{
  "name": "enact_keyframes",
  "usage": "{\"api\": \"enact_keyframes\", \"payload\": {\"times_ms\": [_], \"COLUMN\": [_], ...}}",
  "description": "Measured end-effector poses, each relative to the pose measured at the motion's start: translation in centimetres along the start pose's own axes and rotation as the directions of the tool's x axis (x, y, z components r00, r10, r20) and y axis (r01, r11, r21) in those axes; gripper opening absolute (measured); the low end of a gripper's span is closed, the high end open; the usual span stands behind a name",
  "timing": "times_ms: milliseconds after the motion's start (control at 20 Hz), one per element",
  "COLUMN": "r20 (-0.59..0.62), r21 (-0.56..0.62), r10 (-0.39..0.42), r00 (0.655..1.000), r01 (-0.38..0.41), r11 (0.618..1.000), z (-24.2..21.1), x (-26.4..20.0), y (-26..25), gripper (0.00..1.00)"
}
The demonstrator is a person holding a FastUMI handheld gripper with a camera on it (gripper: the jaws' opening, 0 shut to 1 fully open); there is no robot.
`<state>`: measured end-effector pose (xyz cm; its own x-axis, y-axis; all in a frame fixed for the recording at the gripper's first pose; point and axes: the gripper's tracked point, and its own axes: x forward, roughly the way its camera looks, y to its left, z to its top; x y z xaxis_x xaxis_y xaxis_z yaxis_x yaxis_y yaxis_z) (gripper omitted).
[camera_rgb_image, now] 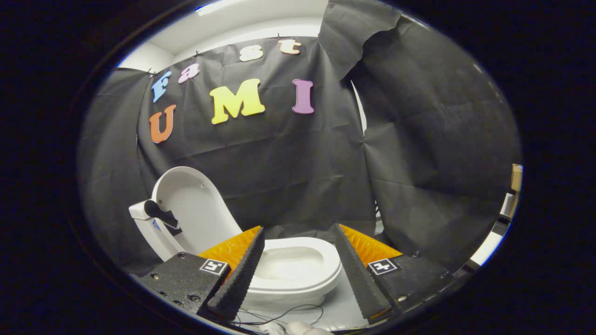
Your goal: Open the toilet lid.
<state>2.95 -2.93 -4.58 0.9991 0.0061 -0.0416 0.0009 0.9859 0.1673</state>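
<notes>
a white toilet (pixel 298 274) sits on a pale floor (pixel 342 309) in a booth hung with black cloth (pixel 288 172), its lid (pixel 193 209) already raised and leaning back toward the cloth at about ten o'clock from the bowl. the seat (pixel 326 274) stays down, a broad white ring around the hollow of the bowl. on the outer flank of the raised lid, at roughly nine o'clock from it, a white side arm carries a dark lever-like piece (pixel 160 215).

the hand-held gripper (pixel 298 232) hangs just short of the toilet with its jaws spread wide and nothing between them but the view of the bowl; neither finger touches the toilet. the left finger (pixel 240 274) crosses in front of the near rim of the seat at about eight o'clock from the bowl, the right finger (pixel 358 274) stands at about four o'clock. each finger mount bears a small square printed marker (pixel 213 266).

thin dark wires (pixel 284 316) loop over the floor at six o'clock from the toilet, just ahead of the finger bases, beside a small pale object (pixel 298 328) too blurred to identify.
</notes>
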Motion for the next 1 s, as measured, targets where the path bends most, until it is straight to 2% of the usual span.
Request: {"api": "enact_keyframes", "payload": {"times_ms": [300,600,1000], "r20": [0.008,0.022,-0.015], "r21": [-0.062,-0.19,-0.197], "r10": [-0.027,-0.03,0.012], "r00": [1.0,0.999,1.0], "r01": [0.027,0.033,-0.015], "r11": [0.998,0.981,0.98], "z": [-0.9,-1.6,-3.2], "x": [0.0,0.0,-0.1], "y": [-1.2,-0.2,1.8], "gripper": [0.95,0.95,0.95]}}
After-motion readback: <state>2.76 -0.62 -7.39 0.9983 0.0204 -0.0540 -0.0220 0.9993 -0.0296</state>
